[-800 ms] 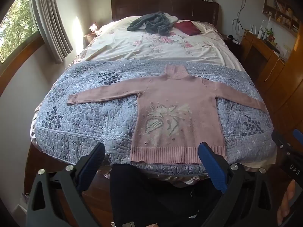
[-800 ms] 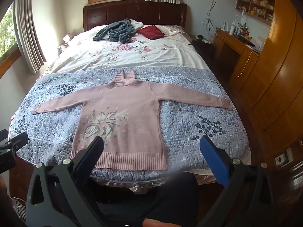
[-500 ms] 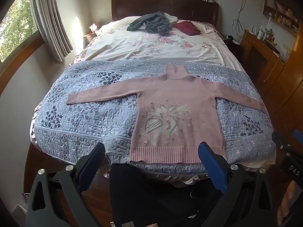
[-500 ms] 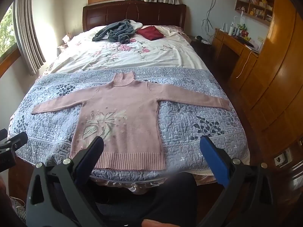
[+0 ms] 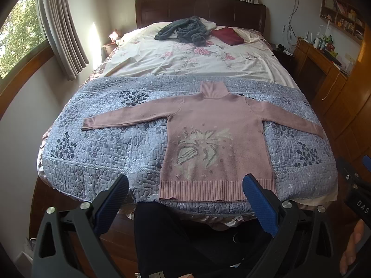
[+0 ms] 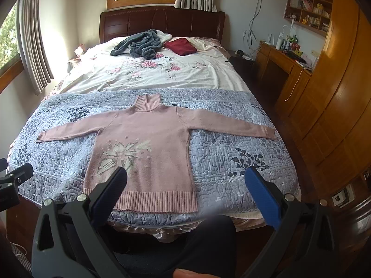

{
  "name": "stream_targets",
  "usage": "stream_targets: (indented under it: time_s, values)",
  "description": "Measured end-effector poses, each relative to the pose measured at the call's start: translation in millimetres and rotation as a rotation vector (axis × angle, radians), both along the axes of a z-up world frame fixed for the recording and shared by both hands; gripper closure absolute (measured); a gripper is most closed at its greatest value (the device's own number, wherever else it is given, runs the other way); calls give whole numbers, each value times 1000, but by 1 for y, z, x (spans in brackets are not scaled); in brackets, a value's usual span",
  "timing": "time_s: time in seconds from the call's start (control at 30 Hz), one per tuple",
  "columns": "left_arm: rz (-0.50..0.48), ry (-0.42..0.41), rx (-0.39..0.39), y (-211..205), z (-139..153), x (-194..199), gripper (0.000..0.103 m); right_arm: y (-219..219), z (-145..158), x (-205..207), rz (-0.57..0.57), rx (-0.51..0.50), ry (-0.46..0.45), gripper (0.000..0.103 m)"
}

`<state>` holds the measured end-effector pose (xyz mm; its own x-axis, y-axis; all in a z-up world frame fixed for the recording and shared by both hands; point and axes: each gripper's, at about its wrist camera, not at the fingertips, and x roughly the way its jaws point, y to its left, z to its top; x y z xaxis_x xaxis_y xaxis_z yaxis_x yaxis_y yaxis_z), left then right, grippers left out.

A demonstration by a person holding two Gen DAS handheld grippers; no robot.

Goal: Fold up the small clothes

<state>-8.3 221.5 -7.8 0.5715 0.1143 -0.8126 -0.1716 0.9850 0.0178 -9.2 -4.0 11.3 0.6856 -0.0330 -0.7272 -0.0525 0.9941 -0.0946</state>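
the sweater (image 5: 218, 143) lies flat, front up, on the quilt (image 5: 111, 143), ahead of and below both pairs of jaws, collar away from us, hem nearest. body's long axis runs straight away from us; the sleeves stretch out crosswise, left & right. our left gripper (image 5: 185, 199) is spread wide w/ nothing in it, hanging short of the hem; the hem sits between its jaws, toward the right-hand one. our right gripper (image 6: 185, 192) is equally wide & empty, hem under its left jaw. neither touches cloth. we'd guess each takes the sleeve on its own side: left sleeve cuff (image 5: 89, 124) is well off to the left gripper's side, right cuff (image 6: 270, 133) ahead-right of the right gripper.
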Motion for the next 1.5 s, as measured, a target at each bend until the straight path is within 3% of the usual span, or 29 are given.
stream_targets:
  time_s: [1.5]
  values:
    - [-13,-3,21,-9,5,-1,4,-7,3,-3,-14,-6,-28,3]
